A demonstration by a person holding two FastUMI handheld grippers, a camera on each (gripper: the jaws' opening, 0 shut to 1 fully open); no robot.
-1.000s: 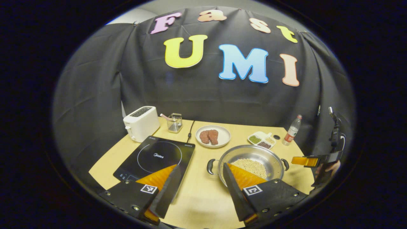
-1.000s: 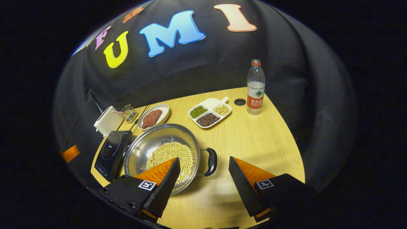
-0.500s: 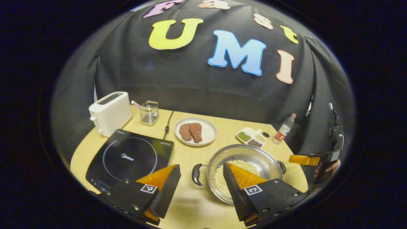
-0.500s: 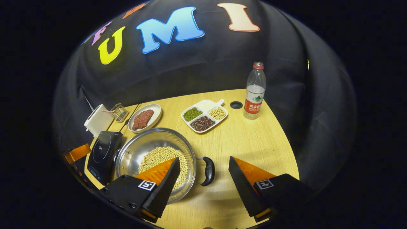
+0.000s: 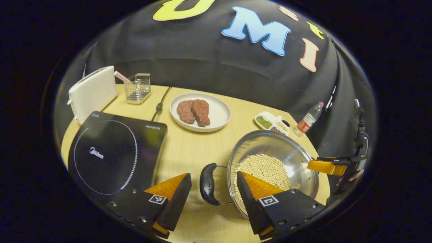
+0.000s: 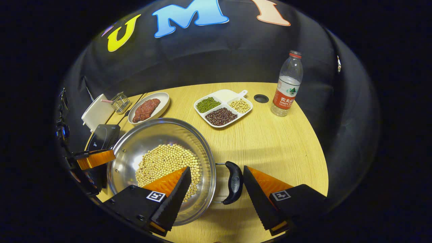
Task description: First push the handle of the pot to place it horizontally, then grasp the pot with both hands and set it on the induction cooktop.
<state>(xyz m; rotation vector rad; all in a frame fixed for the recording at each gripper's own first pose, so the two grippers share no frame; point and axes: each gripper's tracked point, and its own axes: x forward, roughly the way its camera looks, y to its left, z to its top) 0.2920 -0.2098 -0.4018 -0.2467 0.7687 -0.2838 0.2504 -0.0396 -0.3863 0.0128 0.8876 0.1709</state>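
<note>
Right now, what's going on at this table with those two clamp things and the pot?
A person holds a gripper in each hand, one at each side handle of a steel pot of pale beans. The left gripper has open jaws around the left handle; the right gripper has open jaws around the right handle. Neither has closed. The pot sits on the table, beside the induction cooktop, not on it.

pot: polished metal, mirror-bright, smooth
pot handles: glossy dark plastic
cooktop: glossy black glass
table: matt pale wood grain
plate: smooth white glaze
bottle: clear plastic
basket: wire metal
</note>
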